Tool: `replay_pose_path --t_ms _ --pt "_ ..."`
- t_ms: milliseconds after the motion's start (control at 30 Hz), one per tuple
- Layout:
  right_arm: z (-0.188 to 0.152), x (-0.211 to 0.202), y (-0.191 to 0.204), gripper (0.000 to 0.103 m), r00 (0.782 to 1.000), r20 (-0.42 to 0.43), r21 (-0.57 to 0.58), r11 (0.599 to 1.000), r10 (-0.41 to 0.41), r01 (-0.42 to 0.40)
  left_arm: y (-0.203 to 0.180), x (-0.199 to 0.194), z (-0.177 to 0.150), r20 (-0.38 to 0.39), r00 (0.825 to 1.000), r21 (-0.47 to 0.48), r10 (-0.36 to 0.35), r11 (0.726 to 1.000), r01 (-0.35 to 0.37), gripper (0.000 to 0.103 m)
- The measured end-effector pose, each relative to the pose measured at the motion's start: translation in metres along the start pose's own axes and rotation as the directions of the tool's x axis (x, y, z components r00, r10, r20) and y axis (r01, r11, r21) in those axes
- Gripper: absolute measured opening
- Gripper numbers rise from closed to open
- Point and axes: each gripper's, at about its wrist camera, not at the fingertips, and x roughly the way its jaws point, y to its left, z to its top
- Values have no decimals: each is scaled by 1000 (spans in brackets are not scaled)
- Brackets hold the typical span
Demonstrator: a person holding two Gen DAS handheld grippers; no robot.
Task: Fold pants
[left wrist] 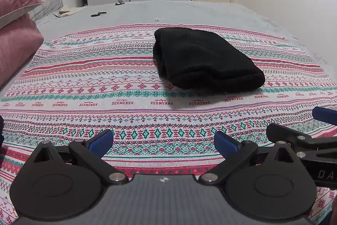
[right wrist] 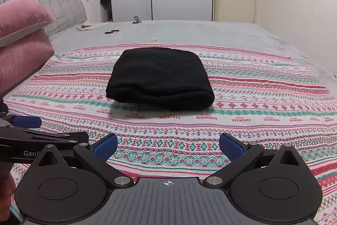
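The black, thick-knit pants (right wrist: 160,77) are lying as a compact folded bundle on the striped, patterned cotton cloth (right wrist: 252,123) that is covering the near part of the grey bed (right wrist: 210,33), roughly midway between the bed's side edges. Both tools are hovering near the bed's near edge, well apart from the bundle: the left hand-held gripper (left wrist: 163,141) is holding its blue pads spread wide with nothing between them, and the right hand-held gripper (right wrist: 168,146) is standing equally spread and empty.

Judging from the neat stack, the folding is looking finished or nearly so — what seems to be remaining is a check. The near rolled edge is bulging slightly, so a light downward press with flat pads, not a pinch, would probably be settling the layers without dragging them.

Little is standing in the way. Two pink velvet pillows (right wrist: 23,35) are stacked at the left edge, and a small dark object (right wrist: 111,31) and a tiny pale scrap (right wrist: 154,39) are lying beyond the cloth — all well apart from the pants.
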Motion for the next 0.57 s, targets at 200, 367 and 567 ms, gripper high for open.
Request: replay_pose_path --t_ms 200,367,567 --pt "0 0 -1 103 1000 3 3 1000 4 -4 0 0 -1 1 1000 -10 4 1000 -4 103" --pt "0 -1 -1 103 1000 3 3 1000 5 -5 0 -1 -1 1 1000 -13 6 1000 -6 103" --pt "0 -1 -1 103 1000 3 3 1000 5 -5 -1 0 -1 -4 1000 -14 10 1000 -10 103"
